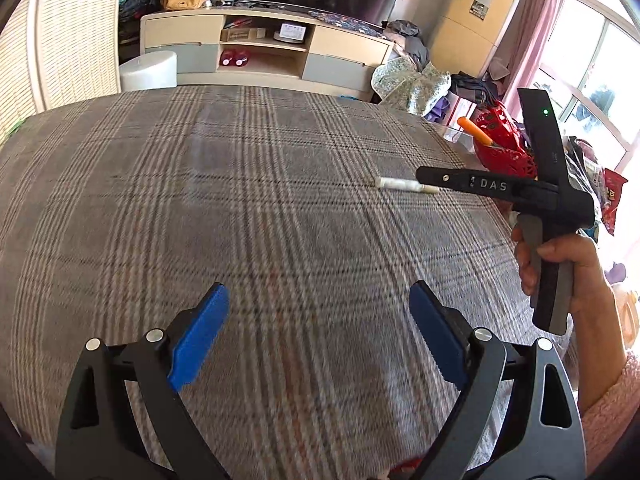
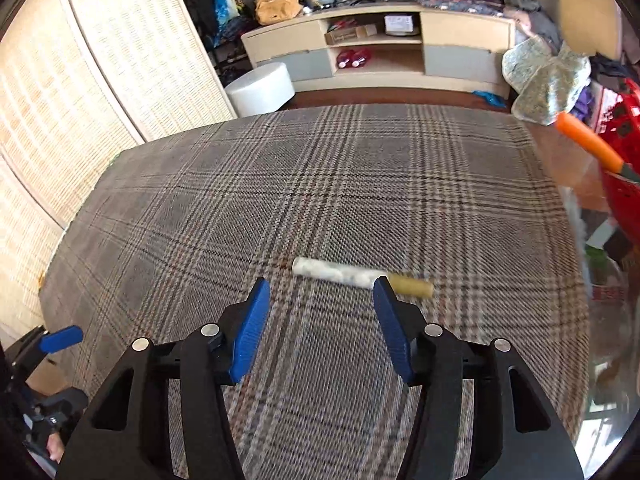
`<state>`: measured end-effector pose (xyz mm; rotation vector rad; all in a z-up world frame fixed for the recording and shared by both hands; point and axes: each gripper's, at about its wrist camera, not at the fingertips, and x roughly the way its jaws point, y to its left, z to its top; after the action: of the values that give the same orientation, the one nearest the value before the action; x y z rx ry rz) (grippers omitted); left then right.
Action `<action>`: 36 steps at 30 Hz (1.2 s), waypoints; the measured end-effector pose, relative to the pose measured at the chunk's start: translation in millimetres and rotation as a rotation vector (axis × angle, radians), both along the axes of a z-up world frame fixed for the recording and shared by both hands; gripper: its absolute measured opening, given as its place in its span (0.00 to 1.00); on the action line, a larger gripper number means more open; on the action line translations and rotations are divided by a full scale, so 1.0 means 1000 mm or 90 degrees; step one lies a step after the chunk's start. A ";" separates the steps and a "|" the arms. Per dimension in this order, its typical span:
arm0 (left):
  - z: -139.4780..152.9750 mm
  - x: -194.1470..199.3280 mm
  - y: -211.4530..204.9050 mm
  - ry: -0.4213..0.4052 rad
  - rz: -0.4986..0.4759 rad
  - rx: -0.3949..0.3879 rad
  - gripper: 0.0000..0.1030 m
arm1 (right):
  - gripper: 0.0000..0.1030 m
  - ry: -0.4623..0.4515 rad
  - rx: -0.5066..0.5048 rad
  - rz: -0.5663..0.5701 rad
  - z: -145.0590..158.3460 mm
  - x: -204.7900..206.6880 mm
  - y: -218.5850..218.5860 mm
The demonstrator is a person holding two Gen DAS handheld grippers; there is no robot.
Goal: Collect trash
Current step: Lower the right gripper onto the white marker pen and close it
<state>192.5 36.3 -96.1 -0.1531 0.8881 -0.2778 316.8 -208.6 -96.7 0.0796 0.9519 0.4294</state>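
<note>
A cigarette-like stick (image 2: 360, 276), white with a tan end, lies on the plaid cloth (image 2: 280, 184). My right gripper (image 2: 322, 322) is open and empty, just short of the stick, its right pad over the tan end. In the left wrist view the stick (image 1: 404, 184) lies far right, partly behind the right gripper's black body (image 1: 504, 190). My left gripper (image 1: 320, 332) is open and empty over bare cloth, well short of the stick.
A red basket (image 2: 624, 168) with an orange-handled tool (image 2: 588, 140) stands off the cloth's right edge. A white round stool (image 2: 260, 88) and a low TV cabinet (image 2: 380, 44) stand beyond the far edge. A woven screen (image 2: 100, 80) is at left.
</note>
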 end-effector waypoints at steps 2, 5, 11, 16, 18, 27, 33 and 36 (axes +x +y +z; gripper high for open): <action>-0.004 0.017 -0.009 0.000 -0.004 0.004 0.84 | 0.53 -0.002 -0.001 0.010 -0.005 0.008 0.000; -0.009 0.034 -0.019 -0.002 -0.007 0.012 0.84 | 0.53 0.001 0.015 0.033 -0.011 0.021 0.000; -0.015 0.048 -0.033 0.004 -0.017 0.000 0.84 | 0.53 0.038 0.022 0.061 -0.027 0.042 0.001; -0.017 0.041 -0.039 0.009 -0.031 0.001 0.84 | 0.55 0.065 0.007 0.108 -0.030 0.029 0.006; -0.018 0.036 -0.039 0.012 -0.034 -0.005 0.84 | 0.56 0.064 -0.001 0.119 -0.030 0.020 0.009; -0.023 0.011 -0.036 0.028 -0.038 -0.022 0.84 | 0.73 0.073 -0.040 0.143 -0.031 -0.021 0.012; -0.026 -0.013 -0.034 0.037 -0.032 -0.035 0.84 | 0.25 0.022 -0.159 0.112 -0.029 -0.045 0.013; -0.025 -0.033 -0.036 0.036 -0.025 -0.024 0.84 | 0.14 0.020 -0.181 0.087 -0.028 -0.062 0.011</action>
<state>159.2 0.4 -121.5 -0.1801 0.9435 -0.3282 255.1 -197.6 -124.5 -0.2381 1.0440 0.4151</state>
